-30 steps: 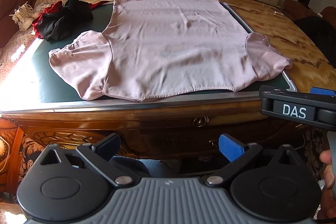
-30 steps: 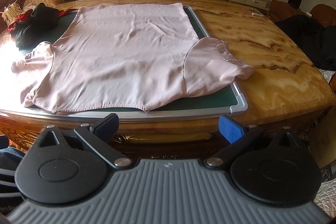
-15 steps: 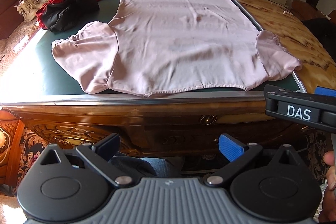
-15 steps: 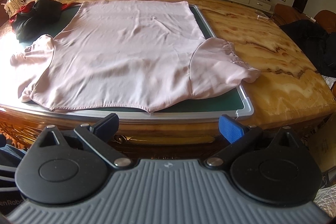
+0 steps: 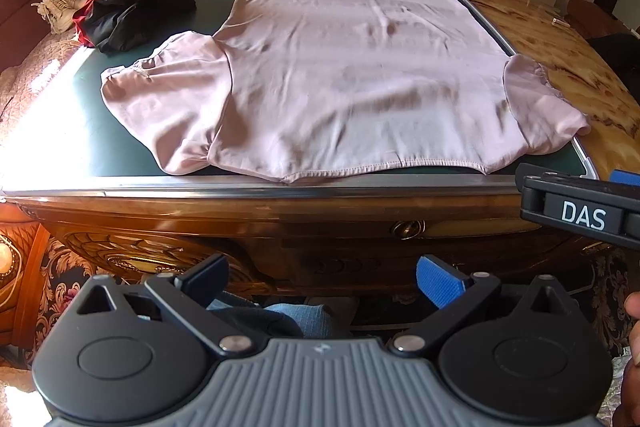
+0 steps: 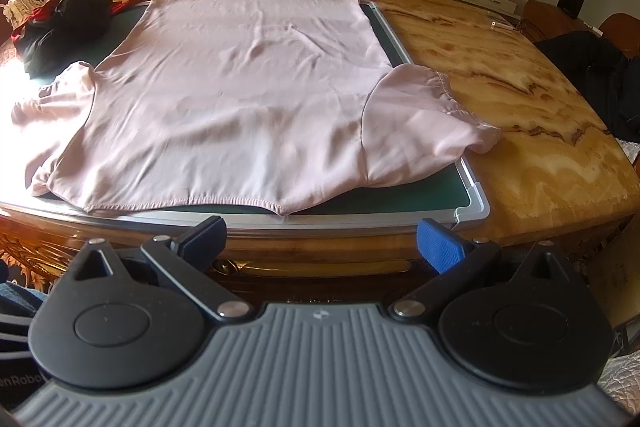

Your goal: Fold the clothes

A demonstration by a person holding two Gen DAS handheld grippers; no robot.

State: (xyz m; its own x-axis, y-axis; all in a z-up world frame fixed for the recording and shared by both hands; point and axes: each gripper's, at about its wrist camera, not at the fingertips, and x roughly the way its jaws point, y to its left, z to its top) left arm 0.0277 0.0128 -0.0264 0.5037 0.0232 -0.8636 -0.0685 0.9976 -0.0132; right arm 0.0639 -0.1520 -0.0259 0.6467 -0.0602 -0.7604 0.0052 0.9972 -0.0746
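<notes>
**Pink blouse spread flat, both hand-held grippers off the cloth**

Pale pink and smooth, the blouse lies flat on a dark green mat with a silver frame, on a marbled wooden tabletop. Its hem reaches the far edge of the mat, and its neckline sits just inside the near edge. 2 short gathered sleeves spread out sideways: the left sleeve rests fully on the mat, while the right sleeve spills over the frame onto the bare wood.

At the far left corner of the mat sits a crumpled heap of black and red clothes, apart from the blouse.

The left hand-held gripper hangs below the near edge of the tabletop with its jaws spread wide and nothing between them. The right hand-held gripper sits near that same edge, level with the mat frame, likewise wide apart and empty; neither touches the blouse
</notes>
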